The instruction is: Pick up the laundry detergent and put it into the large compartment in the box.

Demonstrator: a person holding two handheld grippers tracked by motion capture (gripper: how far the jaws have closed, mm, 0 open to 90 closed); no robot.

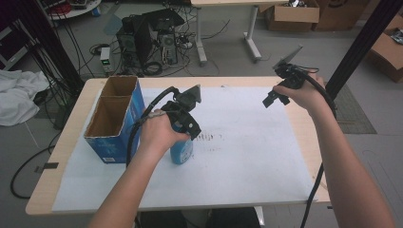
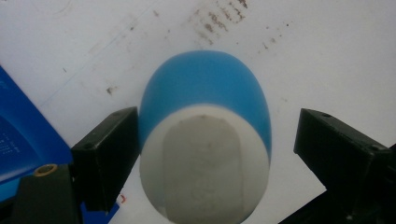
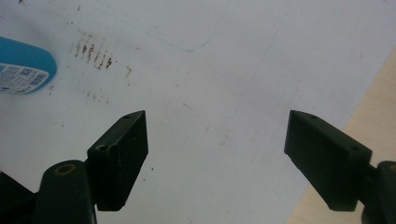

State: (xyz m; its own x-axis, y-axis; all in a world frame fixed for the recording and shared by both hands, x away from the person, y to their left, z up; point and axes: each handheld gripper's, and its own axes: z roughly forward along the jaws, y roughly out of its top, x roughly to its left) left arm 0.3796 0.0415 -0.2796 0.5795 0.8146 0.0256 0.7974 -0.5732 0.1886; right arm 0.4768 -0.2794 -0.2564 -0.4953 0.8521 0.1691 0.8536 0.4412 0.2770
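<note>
Your left gripper (image 1: 188, 124) sits over the blue bottle (image 1: 182, 150), which stands upright on the white paper (image 1: 247, 156) just beside the blue cardboard box (image 1: 116, 116). In the left gripper view the bottle (image 2: 205, 135) lies between the jaws: one jaw touches its side, the other stands off with paper showing in the gap, so the jaws are spread and nothing is gripped. Centre the bottle between them before you squeeze, or the near jaw may push it towards the box. Close low on the body, not on the rounded shoulder, and keep the tool level. Your right gripper (image 1: 277, 95) hangs above the far right of the paper, jaws wide apart and idle. Your hand hides the bottle's top in the high view; the label print in the right gripper view (image 3: 21, 77) is too small to read
</note>
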